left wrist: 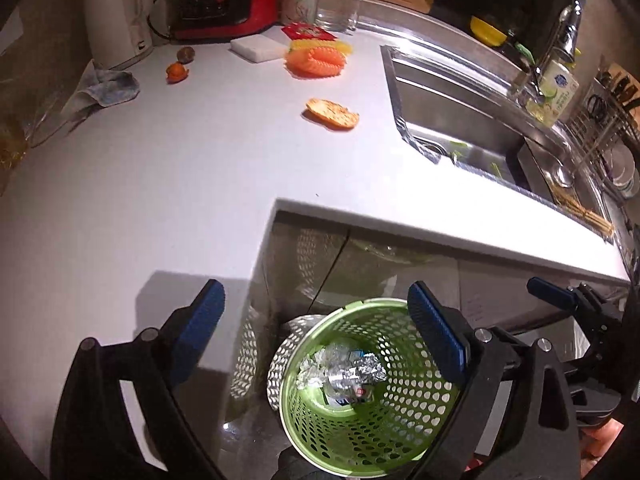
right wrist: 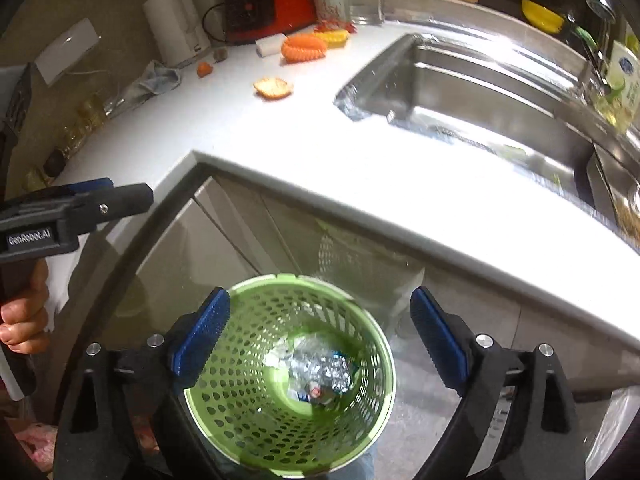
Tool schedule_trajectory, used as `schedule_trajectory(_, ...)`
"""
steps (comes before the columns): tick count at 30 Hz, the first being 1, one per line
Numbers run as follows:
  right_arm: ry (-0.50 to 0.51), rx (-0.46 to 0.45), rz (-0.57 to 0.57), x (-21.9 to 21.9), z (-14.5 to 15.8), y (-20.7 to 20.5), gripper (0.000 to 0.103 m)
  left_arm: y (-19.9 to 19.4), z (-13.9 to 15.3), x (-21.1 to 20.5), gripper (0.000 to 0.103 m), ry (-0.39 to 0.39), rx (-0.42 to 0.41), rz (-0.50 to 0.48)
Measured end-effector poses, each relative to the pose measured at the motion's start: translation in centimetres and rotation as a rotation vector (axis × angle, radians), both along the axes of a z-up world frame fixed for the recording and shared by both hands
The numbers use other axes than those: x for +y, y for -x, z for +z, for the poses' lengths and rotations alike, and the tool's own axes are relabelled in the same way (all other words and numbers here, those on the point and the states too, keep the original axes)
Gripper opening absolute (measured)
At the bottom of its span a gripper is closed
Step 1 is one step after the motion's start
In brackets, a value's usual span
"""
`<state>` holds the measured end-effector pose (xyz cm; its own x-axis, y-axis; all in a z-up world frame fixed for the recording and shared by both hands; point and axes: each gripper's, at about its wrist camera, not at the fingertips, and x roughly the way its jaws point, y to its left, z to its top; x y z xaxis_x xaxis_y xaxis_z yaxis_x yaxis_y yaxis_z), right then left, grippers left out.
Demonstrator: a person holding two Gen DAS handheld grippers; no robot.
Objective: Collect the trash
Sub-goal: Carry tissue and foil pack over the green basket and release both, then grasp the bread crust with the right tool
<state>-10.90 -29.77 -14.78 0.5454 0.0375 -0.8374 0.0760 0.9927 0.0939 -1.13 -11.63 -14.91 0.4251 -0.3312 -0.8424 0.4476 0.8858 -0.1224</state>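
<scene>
Both tools, left (left wrist: 316, 336) and right (right wrist: 320, 336), hung released and empty above the green perforated plastic bin (right wrist: 240, 420); the orange peel (left wrist: 332, 113) in the upper middle of the white desk (left wrist: 160, 184) looked light and limp, best pinched across its edges.

Bright glare on the countertop (right wrist: 400, 184) — fisheye edges dark, blurred.

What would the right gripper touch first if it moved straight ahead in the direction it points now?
Most likely the crumpled foil at the bottom of the green perforated bin. The right gripper is open and empty above the bin's mouth. Depth is unclear, so its left finger might brush the rim first.
</scene>
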Motion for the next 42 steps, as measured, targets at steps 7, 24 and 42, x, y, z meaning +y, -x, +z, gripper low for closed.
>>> schedule_trajectory(7, 0.015, -0.093, 0.177, 0.2, 3.2, -9.6, 0.091, -4.8, 2.1, 0.5, 0.089, -0.003, -0.054, 0.155)
schedule_trajectory(24, 0.059, -0.037, 0.488, 1.4, -0.8, -24.5, 0.071, -9.1, 3.2, 0.2, 0.089, -0.010, -0.064, 0.425)
schedule_trajectory(42, 0.006, -0.037, 0.526, 0.3, -0.8, -24.6, 0.013, -10.9, 2.9, -2.1, 0.089, -0.020, -0.058, 0.449)
